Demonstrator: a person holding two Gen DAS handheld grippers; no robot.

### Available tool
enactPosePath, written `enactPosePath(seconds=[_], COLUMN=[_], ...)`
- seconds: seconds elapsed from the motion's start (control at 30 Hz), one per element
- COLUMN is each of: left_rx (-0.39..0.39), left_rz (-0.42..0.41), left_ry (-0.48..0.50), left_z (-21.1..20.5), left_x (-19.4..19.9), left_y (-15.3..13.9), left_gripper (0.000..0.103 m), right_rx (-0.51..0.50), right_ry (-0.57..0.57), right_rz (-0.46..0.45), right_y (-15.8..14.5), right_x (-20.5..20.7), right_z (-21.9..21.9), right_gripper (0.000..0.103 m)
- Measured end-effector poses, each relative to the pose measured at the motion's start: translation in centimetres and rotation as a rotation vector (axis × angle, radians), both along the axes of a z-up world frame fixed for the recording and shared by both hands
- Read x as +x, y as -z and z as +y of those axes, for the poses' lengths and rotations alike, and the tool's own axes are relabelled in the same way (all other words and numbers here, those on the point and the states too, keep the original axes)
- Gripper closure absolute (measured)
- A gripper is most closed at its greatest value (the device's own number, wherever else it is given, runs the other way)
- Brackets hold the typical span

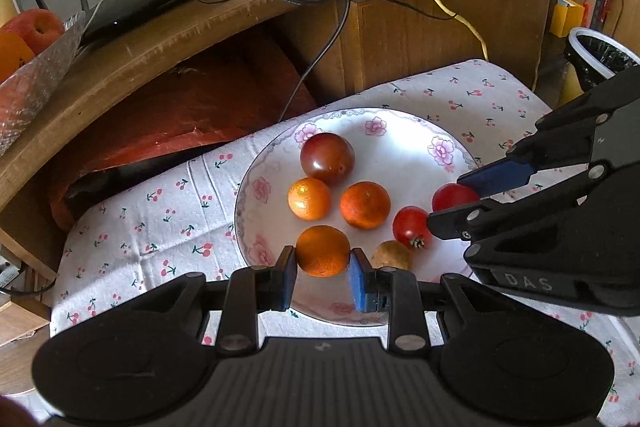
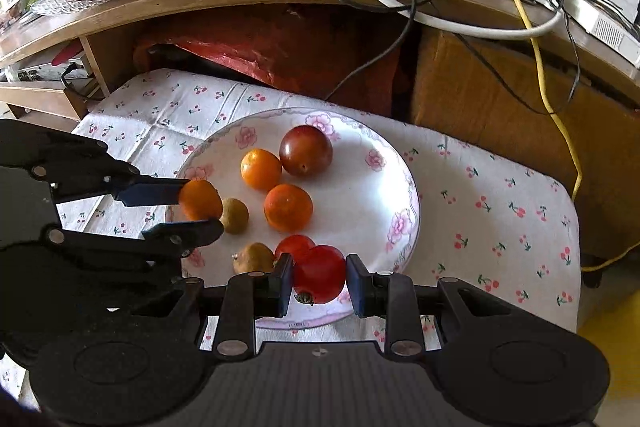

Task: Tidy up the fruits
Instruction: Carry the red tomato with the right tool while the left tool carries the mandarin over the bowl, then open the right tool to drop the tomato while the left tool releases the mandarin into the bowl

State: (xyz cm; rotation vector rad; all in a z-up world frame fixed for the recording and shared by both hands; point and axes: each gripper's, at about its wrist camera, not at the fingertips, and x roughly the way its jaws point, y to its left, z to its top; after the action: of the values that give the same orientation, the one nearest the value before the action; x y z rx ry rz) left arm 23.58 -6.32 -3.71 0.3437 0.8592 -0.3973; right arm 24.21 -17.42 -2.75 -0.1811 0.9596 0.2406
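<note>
Left gripper point(image 1: 323, 261) was clamped on a small orange citrus point(image 1: 322, 250), right gripper point(image 2: 319, 277) on a red cherry tomato point(image 2: 320, 273), both low-centre over the floral white plate point(image 2: 372, 203). Five fruits remained there; sorting looked barely started.

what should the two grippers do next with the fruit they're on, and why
Probably lift both straight up a little. The left gripper has its blue pads against the sides of a small orange citrus fruit, and the right gripper likewise brackets a red tomato. Both sit over the flowered white plate, with other fruit close by, so a sideways move could knock neighbours.
</note>
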Motion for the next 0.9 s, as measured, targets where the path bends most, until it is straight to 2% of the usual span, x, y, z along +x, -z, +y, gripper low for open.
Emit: enactPosePath(seconds=[0.3, 0.9], left_rx=[0.024, 0.023], left_rz=[0.0, -0.025], left_ry=[-0.007, -0.017], left_z=[-0.2, -0.3], left_x=[0.6, 1.1], left_y=[0.7, 0.7], left_gripper=[0.066, 0.065], right_rx=[-0.017, 0.022], right_ry=[-0.006, 0.017], right_rz=[-0.018, -0.026], right_y=[0.6, 0.6], right_x=[0.6, 0.9], right_z=[0.1, -0.5], right_gripper=[0.079, 0.079])
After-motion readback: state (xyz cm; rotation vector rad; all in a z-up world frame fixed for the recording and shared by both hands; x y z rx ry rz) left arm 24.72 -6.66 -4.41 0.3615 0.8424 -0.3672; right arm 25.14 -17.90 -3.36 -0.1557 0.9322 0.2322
